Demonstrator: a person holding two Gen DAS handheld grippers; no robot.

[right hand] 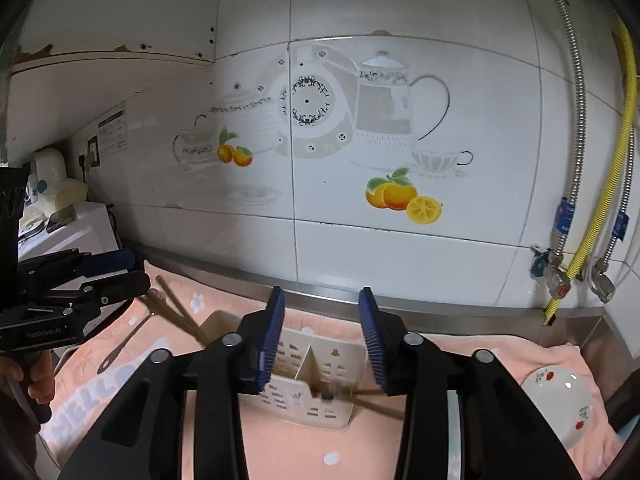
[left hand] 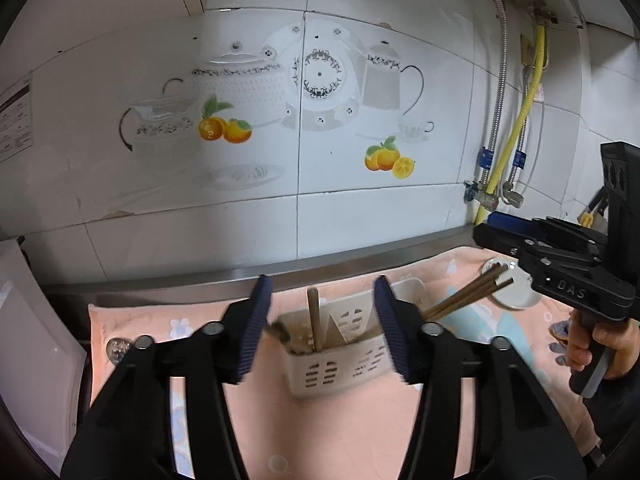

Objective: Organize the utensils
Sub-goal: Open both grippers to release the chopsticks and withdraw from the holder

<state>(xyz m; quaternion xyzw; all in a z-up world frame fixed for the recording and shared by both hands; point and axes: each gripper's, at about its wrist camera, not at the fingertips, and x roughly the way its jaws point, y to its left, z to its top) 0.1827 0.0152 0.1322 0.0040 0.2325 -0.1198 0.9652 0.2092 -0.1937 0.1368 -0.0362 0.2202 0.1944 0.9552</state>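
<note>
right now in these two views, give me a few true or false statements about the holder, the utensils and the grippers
1. The white utensil holder stands on a pink towel. True.
2. The left gripper is clamped on a chopstick. False: its jaws stand apart with nothing pressed between the pads.
3. Brown chopsticks lean out of the holder. True.
4. The small white dish is plain. False: it carries a red flower pattern.
5. The right gripper is open above the holder. True.
6. The holder has a single compartment. False: a divider splits it.
</note>
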